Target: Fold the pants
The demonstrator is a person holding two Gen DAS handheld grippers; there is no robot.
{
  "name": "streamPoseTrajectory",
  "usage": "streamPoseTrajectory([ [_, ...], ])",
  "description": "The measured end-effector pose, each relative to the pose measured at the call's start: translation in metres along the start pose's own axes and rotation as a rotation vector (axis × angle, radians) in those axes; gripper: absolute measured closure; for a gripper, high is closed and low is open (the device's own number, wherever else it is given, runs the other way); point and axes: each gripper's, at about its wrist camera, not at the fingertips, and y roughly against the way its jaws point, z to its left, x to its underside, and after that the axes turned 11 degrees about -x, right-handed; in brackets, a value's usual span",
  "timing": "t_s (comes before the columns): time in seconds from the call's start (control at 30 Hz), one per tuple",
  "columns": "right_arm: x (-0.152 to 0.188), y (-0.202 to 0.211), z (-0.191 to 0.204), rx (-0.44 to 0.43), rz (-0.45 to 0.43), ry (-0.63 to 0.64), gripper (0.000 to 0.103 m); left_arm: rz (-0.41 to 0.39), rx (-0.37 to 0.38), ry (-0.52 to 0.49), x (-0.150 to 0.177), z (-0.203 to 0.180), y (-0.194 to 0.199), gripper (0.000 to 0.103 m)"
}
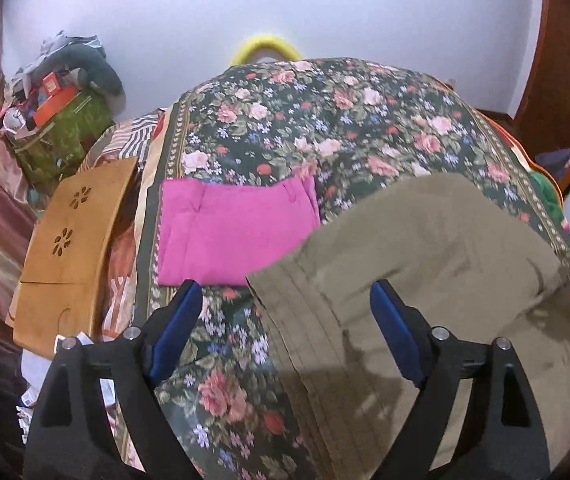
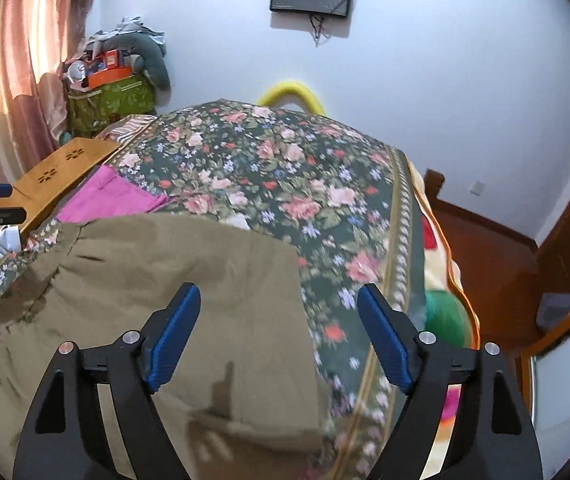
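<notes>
Olive-khaki pants (image 1: 425, 264) lie folded on the floral bedspread (image 1: 325, 120), their stacked left edges between my left gripper's fingers. My left gripper (image 1: 285, 300) is open and empty above that edge. In the right wrist view the same pants (image 2: 165, 280) fill the lower left, and my right gripper (image 2: 279, 304) is open and empty above their right edge. A folded pink garment (image 1: 233, 232) lies flat beyond the pants, also in the right wrist view (image 2: 113, 196).
A wooden lap tray (image 1: 73, 240) lies at the bed's left side, with a cluttered green bag (image 1: 61, 136) behind it. A yellow ring (image 1: 265, 48) pokes up behind the bed. Curtains hang left; a wooden door (image 2: 565, 240) stands right.
</notes>
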Motion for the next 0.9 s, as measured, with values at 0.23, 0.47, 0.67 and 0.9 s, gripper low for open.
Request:
streamPoseTrajectory([
  [0.23,-0.019,-0.053,-0.006,-0.04,0.052,-0.012,0.025,0.032,-0.023,0.044,-0.014,0.014,-0.043,0.014],
  [0.47,-0.025,-0.112,-0.026,-0.051,0.154,-0.05,0.025,0.131,-0.021,0.054,-0.012,0.015,-0.101,0.014],
  [0.67,-0.027,-0.153,-0.054,-0.067,0.229,-0.121,0.025,0.233,0.036,0.097,-0.005,0.014,-0.141,0.014],
  [0.9,-0.021,-0.195,-0.069,-0.14,0.307,-0.189,0.03,0.256,0.109,0.125,-0.001,0.012,-0.157,0.021],
])
